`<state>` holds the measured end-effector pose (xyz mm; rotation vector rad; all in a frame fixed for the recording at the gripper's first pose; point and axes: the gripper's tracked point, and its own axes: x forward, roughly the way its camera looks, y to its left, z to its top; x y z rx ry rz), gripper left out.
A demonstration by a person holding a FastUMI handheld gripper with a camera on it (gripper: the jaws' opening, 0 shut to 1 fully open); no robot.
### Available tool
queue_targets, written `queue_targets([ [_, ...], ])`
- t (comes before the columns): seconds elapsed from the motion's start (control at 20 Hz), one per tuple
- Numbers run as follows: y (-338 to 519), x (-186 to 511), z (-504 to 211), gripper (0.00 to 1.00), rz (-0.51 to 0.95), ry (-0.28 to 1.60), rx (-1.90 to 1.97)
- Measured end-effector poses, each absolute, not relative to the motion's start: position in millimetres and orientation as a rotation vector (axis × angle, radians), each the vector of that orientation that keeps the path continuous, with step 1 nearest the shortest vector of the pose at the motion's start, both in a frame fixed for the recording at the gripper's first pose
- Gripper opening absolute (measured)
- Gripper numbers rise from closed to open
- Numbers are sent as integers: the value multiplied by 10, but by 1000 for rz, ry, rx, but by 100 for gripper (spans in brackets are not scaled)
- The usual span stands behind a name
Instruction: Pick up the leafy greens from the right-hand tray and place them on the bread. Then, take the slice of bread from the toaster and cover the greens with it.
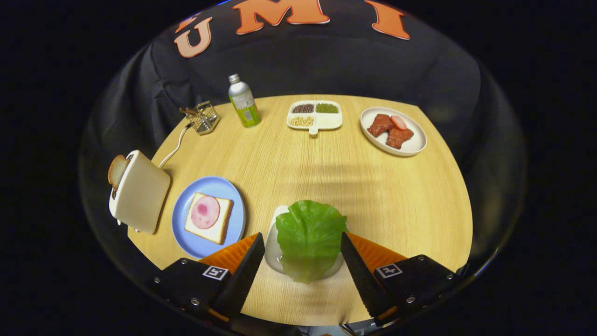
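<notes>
A green lettuce leaf point(309, 238) lies on a small white tray point(273, 249) near the table's front edge, right between my two fingers. My gripper point(302, 247) is open, one finger on each side of the leaf and neither pressing on it. To the left of the fingers a blue plate point(182, 219) carries a slice of bread point(224, 217) topped with a round pink slice of ham point(205, 211). Further left stands a cream toaster point(140, 191) with a slice of bread point(117, 170) sticking out of its slot.
At the back of the round wooden table point(326, 172) stand a green bottle point(244, 101), a small wire basket point(204, 117), a divided white dish point(315, 115) of beans and a white plate point(410, 145) of meat pieces. The toaster's cord point(175, 147) runs toward the basket.
</notes>
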<state>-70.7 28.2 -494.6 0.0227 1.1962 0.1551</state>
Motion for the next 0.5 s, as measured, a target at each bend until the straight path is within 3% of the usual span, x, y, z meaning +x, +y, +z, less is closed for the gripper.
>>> queue_targets([
  [0.5,208,-813,-5498,94,142,1394,-39],
])
